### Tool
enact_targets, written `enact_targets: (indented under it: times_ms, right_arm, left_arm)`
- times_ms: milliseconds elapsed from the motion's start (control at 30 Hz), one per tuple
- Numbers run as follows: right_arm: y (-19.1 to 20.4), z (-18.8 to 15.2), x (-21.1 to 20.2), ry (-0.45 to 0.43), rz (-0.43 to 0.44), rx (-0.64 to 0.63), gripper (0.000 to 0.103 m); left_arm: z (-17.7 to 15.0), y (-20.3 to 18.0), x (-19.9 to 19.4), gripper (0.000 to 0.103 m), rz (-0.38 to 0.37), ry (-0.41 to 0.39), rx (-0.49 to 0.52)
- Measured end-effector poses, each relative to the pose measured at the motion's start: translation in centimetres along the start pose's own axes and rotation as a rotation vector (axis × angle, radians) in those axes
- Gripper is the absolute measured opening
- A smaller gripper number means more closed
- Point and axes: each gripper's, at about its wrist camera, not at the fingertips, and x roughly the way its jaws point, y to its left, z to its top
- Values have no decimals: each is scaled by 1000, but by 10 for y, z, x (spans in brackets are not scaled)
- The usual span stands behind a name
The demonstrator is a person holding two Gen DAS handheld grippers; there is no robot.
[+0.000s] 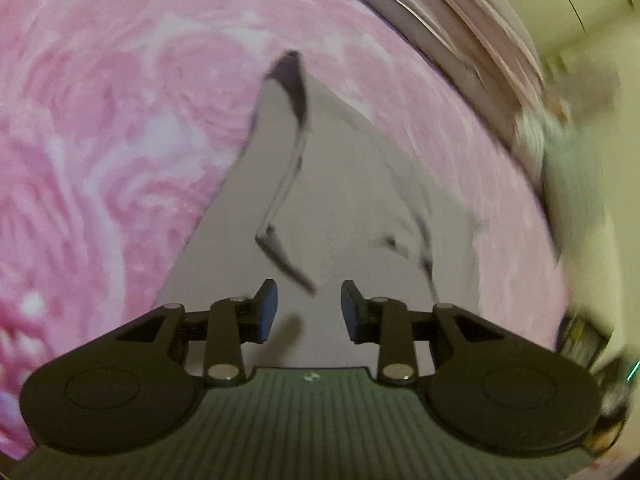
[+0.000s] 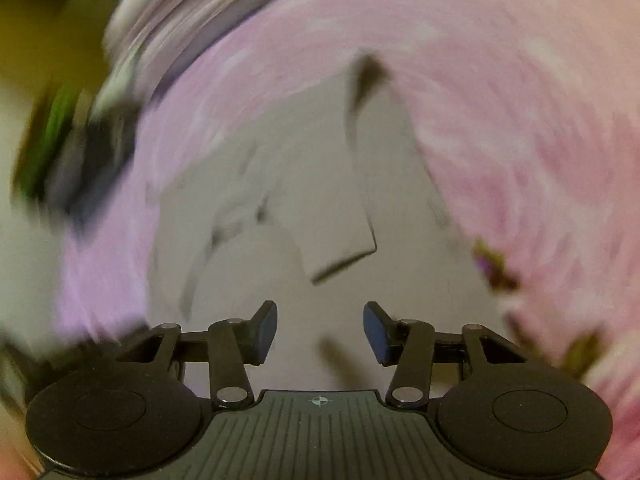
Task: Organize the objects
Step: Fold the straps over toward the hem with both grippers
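A pale grey cloth (image 1: 340, 184) lies partly folded on a pink flowered bedspread (image 1: 100, 140), with dark-edged folds running down its middle. My left gripper (image 1: 309, 310) hovers over the near part of the cloth, jaws apart, nothing between the blue pads. In the right wrist view the same grey cloth (image 2: 288, 184) shows blurred on the pink bedspread (image 2: 520, 140), a folded flap at its centre. My right gripper (image 2: 320, 332) stands open above the cloth's near edge, with no fabric pinched between its pads.
The bedspread's edge (image 1: 460, 40) curves along the upper right of the left wrist view, with a cream floor or wall beyond. A blurred dark and green object (image 2: 80, 152) sits off the bed at the left of the right wrist view.
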Motion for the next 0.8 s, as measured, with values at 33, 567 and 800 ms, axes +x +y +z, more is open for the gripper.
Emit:
enact_targets:
  times_ms: [33,567,800]
  right_arm:
    - [-7,2,5,-12,36,93,46]
    - [-9,9,17,-215,59,276,0]
    - [-28,-22,-18,-168,49,287,0]
  left_arm:
    - [5,3,6,28,-8,-8,-54]
    - [-10,14,-2,0,-43,-65,-196]
    - [-43,11,-26,0,-16,-33,-155]
